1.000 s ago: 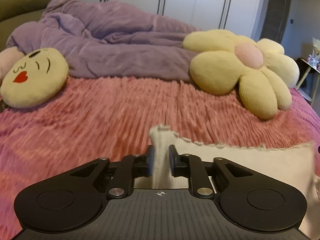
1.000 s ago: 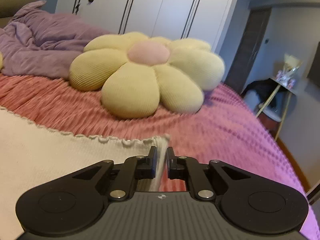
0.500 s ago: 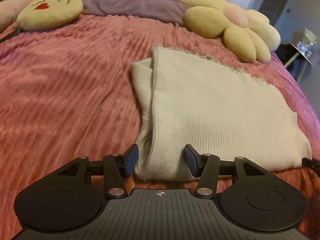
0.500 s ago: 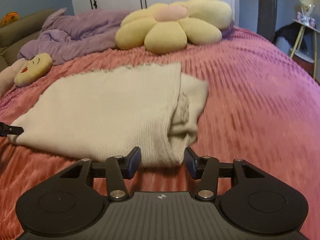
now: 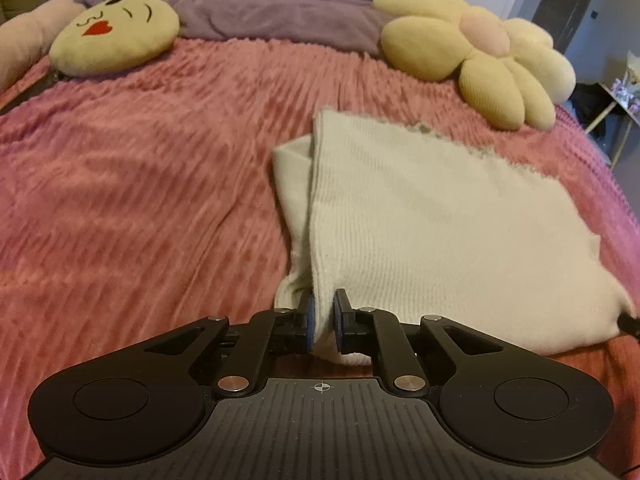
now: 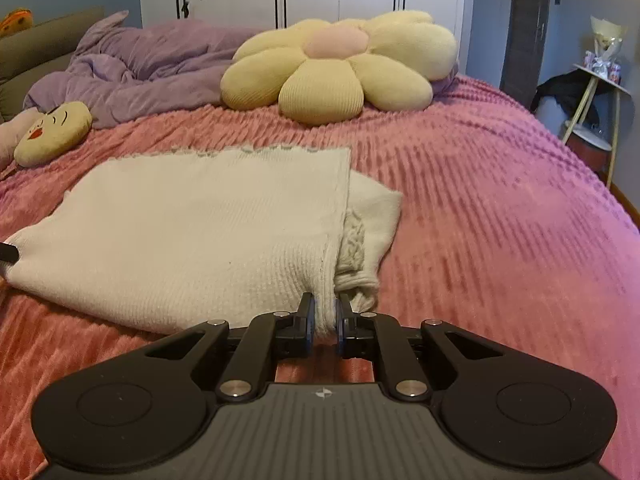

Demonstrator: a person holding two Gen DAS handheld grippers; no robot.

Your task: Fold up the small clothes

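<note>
A cream knit garment (image 5: 432, 240) lies folded flat on the pink bedspread (image 5: 140, 184) — its near edge is gripped at both corners. The left tongs (image 5: 321, 322) are clamped on the near left corner, and the right tongs (image 6: 323, 320) are clamped on the near right corner, where a sleeve bunches out beside the fold. Beyond the garment sit a flower cushion (image 6: 340, 64), a face cushion (image 5: 116, 34) and a purple blanket (image 5: 280, 8).
</note>
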